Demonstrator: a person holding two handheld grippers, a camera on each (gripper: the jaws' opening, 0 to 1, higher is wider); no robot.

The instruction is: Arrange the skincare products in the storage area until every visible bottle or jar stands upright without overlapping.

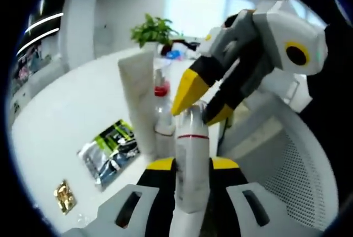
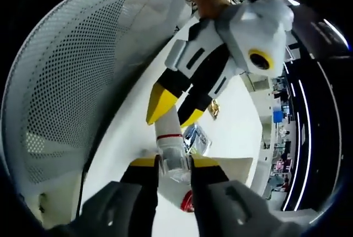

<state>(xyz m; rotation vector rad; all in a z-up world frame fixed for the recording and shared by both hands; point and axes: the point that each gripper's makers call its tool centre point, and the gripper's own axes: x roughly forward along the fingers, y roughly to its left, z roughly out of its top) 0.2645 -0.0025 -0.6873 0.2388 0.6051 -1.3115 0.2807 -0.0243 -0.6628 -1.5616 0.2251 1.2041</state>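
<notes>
- Left gripper view, far left: a small gold foil packet (image 1: 64, 195) lies flat on the white table (image 1: 66, 121); beside it to the right lies a clear sachet with green and black print (image 1: 110, 149).
- Centre: the left gripper (image 1: 191, 163) is clamped on the body of a white tube bottle with a red band (image 1: 191, 160), jaws pressed against both its sides. The bottle is held off the table.
- Just behind it stands a clear bottle with a red collar (image 1: 161, 110), upright against a white divider panel (image 1: 138, 91).
- Right: the right gripper (image 1: 199, 110) comes down from the upper right, yellow tips closed on the white bottle's top end.
- Right gripper view confirms this: the right gripper (image 2: 175, 162) pinches the bottle's (image 2: 170, 138) clear cap end, and the left gripper (image 2: 176, 113) grips it at the red band.
- Step in hand, by judgement: a two-gripper handover or re-orienting of the bottle before standing it up.
- Next move calls for one gripper to let go, then an upright set-down clear of the red-collared bottle.
- Surroundings: a white perforated mesh basket (image 2: 71, 66) sits at the right; the room is bright, with a potted plant (image 1: 154, 29) and window beyond. The items behind the plant are too blurred to identify.
</notes>
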